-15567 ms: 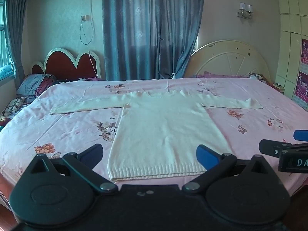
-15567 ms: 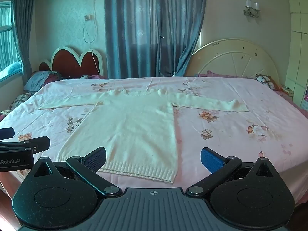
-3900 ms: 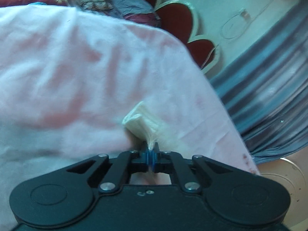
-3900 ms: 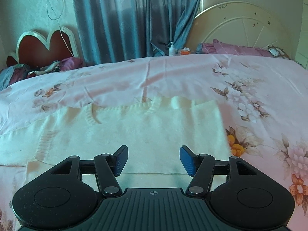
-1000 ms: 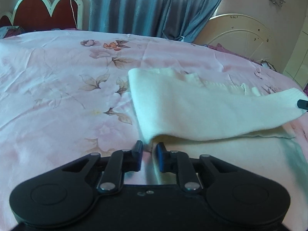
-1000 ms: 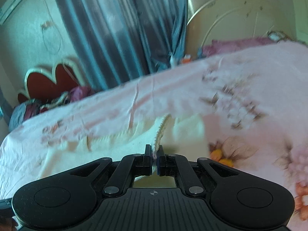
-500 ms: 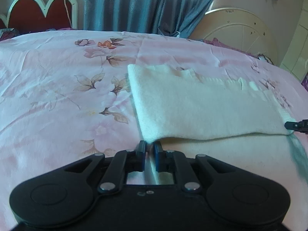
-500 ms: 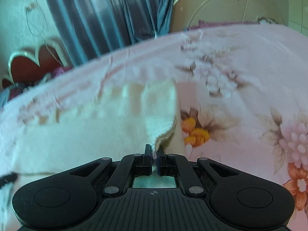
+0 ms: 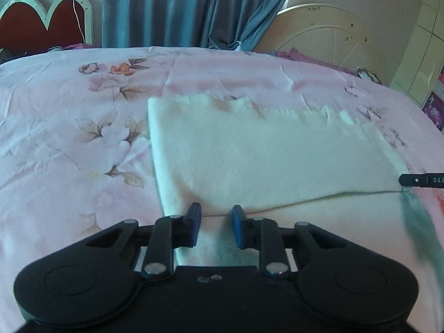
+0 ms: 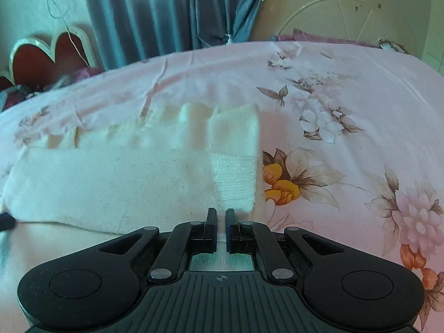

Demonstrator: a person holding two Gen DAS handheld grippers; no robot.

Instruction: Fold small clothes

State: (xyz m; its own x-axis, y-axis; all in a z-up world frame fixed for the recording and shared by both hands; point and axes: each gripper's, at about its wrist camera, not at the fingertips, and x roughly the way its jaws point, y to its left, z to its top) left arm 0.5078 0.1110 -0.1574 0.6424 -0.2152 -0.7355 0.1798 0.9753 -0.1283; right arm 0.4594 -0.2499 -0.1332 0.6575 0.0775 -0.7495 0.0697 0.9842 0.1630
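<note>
A cream knit sweater (image 9: 249, 155) lies on the pink floral bedsheet (image 9: 69, 138), its upper part folded down over the body. My left gripper (image 9: 213, 217) is open just above the folded edge near its left corner, holding nothing. My right gripper (image 10: 220, 220) has its jaws slightly apart at the folded edge's right corner, by the ribbed cuff (image 10: 236, 180); the sweater (image 10: 125, 177) lies flat in front of it. The right gripper's finger tip shows at the right edge of the left wrist view (image 9: 421, 179).
A red heart-shaped headboard (image 9: 41, 27) and blue curtains (image 9: 180, 8) stand behind the bed. A cream round headboard (image 10: 347, 11) is at the back right. The sheet (image 10: 347, 138) stretches out to the right of the sweater.
Both grippers lowered the folded part onto the sweater's body. The left gripper has opened and let go. The right gripper's jaws have parted a little from the cloth.
</note>
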